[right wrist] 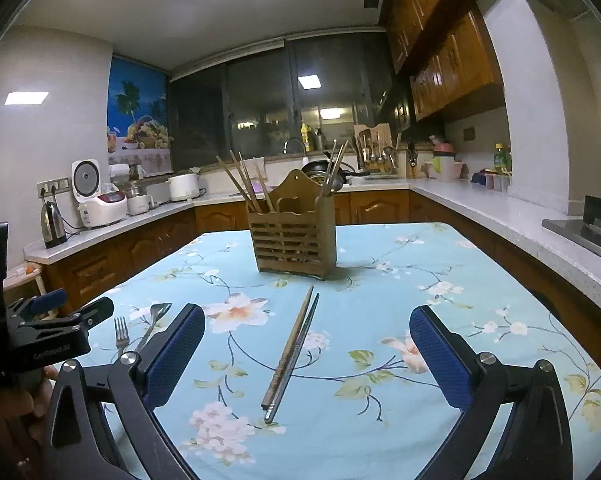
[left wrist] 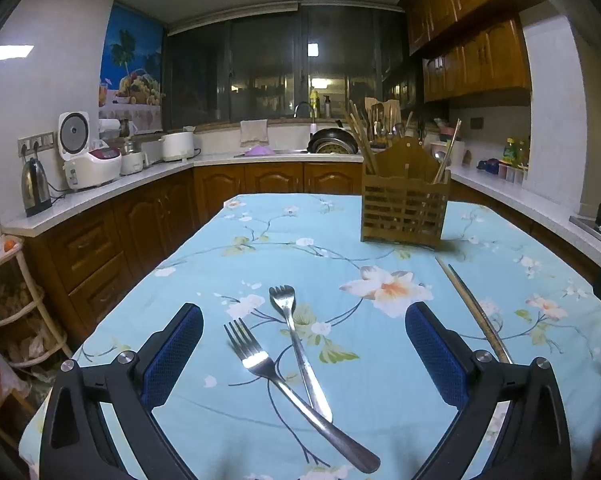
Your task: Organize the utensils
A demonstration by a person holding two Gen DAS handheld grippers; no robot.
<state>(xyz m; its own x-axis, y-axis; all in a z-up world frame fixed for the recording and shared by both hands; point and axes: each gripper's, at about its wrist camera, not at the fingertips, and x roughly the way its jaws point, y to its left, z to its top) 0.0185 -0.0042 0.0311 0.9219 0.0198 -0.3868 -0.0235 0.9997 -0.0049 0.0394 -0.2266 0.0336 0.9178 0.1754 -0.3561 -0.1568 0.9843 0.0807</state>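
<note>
Two steel forks lie crossed on the floral tablecloth: a dinner fork (left wrist: 276,384) and a short-tined fork (left wrist: 296,340). My left gripper (left wrist: 304,320) is open above them, with both forks lying between its blue pads. A pair of chopsticks (right wrist: 290,354) lies on the cloth between the open fingers of my right gripper (right wrist: 306,320); the pair also shows in the left wrist view (left wrist: 474,312). A wooden slatted utensil holder (right wrist: 292,236) stands at the table's far middle, with several chopsticks upright in it. The left gripper (right wrist: 56,320) shows at the left edge of the right wrist view.
The table (left wrist: 260,248) has a light blue floral cloth. Kitchen counters run along the left, back and right, with a kettle (left wrist: 34,188), a rice cooker (left wrist: 86,156) and a sink with a pan (left wrist: 332,142). A wicker rack (left wrist: 8,320) stands left of the table.
</note>
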